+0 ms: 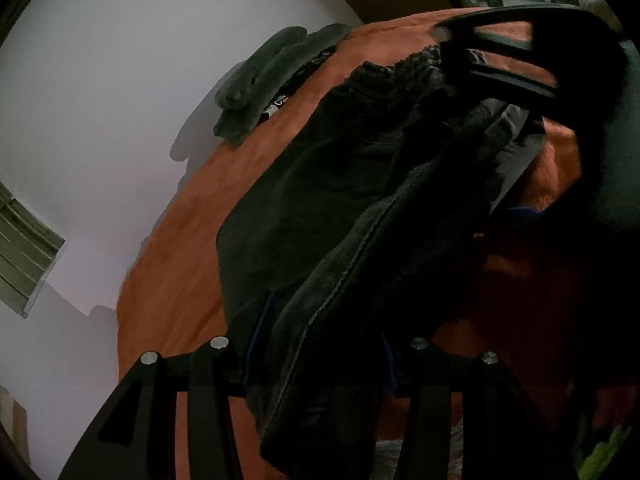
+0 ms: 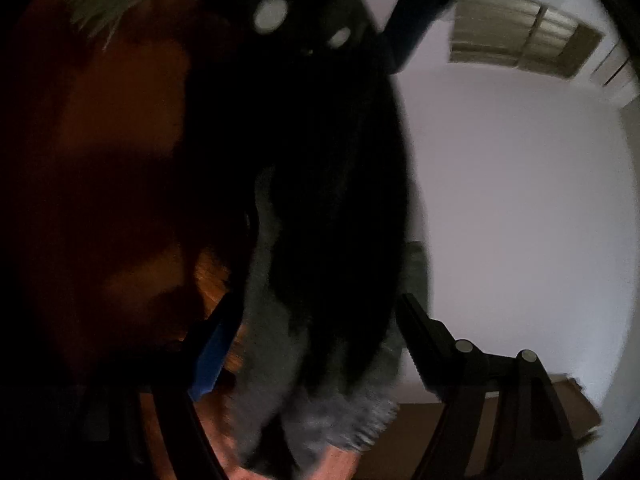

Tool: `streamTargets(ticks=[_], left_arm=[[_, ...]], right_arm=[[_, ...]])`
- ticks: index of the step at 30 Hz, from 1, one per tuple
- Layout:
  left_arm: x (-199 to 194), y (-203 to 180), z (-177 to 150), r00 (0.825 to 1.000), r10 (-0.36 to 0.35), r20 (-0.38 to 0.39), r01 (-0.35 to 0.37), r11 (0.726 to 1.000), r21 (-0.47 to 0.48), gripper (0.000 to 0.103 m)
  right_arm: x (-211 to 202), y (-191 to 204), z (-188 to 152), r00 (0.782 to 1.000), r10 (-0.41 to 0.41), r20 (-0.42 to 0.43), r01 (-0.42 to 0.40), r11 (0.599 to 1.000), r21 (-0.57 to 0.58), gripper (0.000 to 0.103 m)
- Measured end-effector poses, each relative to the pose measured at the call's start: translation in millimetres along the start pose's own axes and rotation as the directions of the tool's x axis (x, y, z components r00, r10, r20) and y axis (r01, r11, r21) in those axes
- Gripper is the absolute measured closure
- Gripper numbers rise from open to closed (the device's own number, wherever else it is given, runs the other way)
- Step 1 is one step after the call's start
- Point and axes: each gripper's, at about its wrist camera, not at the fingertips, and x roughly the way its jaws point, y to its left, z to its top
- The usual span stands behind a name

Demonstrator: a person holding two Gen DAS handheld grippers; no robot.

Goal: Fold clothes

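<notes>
A dark denim garment [image 1: 304,184] lies partly on the orange bedspread [image 1: 176,264], with one thick seamed fold lifted toward me. My left gripper [image 1: 324,328] is shut on that fold, its blue pads pressing both sides. My right gripper [image 1: 446,56] is at the garment's frayed far end in the left wrist view. In the right wrist view the garment [image 2: 332,208] hangs dark and blurred between the wide-set jaws of the right gripper [image 2: 316,308]. The pads do not seem to press it. One of the left gripper's fingers [image 2: 412,28] shows above.
A grey folded pile [image 1: 260,80] sits at the bed's far edge against the white wall [image 1: 100,100]. A louvred window [image 1: 24,256] is at the left. Brown cardboard [image 2: 520,420] lies low by the wall. Something yellow-green [image 1: 600,452] shows at the lower right.
</notes>
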Motion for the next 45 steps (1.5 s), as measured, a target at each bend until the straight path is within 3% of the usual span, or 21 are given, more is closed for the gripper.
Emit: streamTargets(ticks=[3,7,10,11,14,16,19,21,24,29,33,37,39,45], left_arm=[[2.2,2.8,-0.2,1.0,-0.014,-0.007,0.014,1.0,-0.02,0.054],[7.2,6.9,7.6,0.999,-0.016,-0.044,0.013,0.998,-0.061,0.053],[6.1,19.0,17.7,0.996,-0.034,-0.082,0.012,0.968,-0.251,0.053],[5.3,21.8,19.5,0.996,-0.031,-0.085,0.003,0.95,-0.312,0.053],[8.3,15.5,20.3,0.994,0.033,-0.102,-0.065,0.942,-0.331,0.053],[9.2,8.2,17.4,0.993,0.029,-0.112,-0.063,0.945,-0.319,0.053],[-4.5,-15.9,14.6,0.999,0.007,-0.053,-0.017,0.982,-0.187,0.048],[-15.9,-32.7,13.4,1.0,-0.017,-0.004,0.017,0.996,-0.092,0.026],[-21.5,-52.7,19.5,1.0,0.007,0.025,-0.006,1.0,-0.026,0.022],[-6.2,-66.2,46.9,0.99,0.139,0.008,-0.138,0.988,-0.071,0.022],[-4.4,-71.3,57.4,0.995,0.1,0.008,-0.099,0.992,-0.082,0.021],[-1.7,-70.3,60.0,0.996,0.09,0.008,-0.089,0.993,-0.074,0.019],[4.5,-75.8,55.9,0.997,0.082,0.002,-0.082,0.996,-0.029,0.018],[7.8,-78.9,46.4,0.994,0.11,-0.021,-0.11,0.993,-0.031,0.017]], right_arm=[[15.7,-11.7,4.1,0.998,0.014,-0.061,-0.01,0.998,0.062,0.025],[33.5,-20.2,-9.7,0.988,-0.009,-0.153,0.019,0.998,0.062,0.025],[37.1,-26.6,-21.7,0.984,-0.009,-0.179,0.023,0.997,0.076,0.028],[37.2,-28.6,-24.5,0.983,-0.009,-0.183,0.024,0.997,0.078,0.039],[32.4,-39.2,-21.9,0.985,0.005,-0.173,0.005,0.998,0.061,0.06],[29.5,-47.6,-19.5,0.986,0.018,-0.167,-0.009,0.999,0.052,0.064],[28.1,-63.9,-15.3,0.984,0.047,-0.173,-0.041,0.998,0.037,0.065],[27.6,-71.8,-11.3,0.982,0.063,-0.177,-0.06,0.998,0.022,0.065],[25.7,-84.6,-5.8,0.979,0.09,-0.181,-0.088,0.996,0.018,0.065],[9.6,-96.0,7.9,0.976,0.125,-0.177,-0.11,0.99,0.093,0.065],[5.3,-92.2,12.9,0.973,0.161,-0.168,-0.136,0.979,0.152,0.065],[-43.5,-65.2,-20.0,0.968,0.203,-0.145,-0.176,0.968,0.18,0.065],[-16.0,-79.0,-24.0,0.969,0.211,-0.132,-0.187,0.967,0.174,0.065],[-26.8,-66.2,-33.0,0.978,0.199,-0.068,-0.192,0.976,0.1,0.066]])
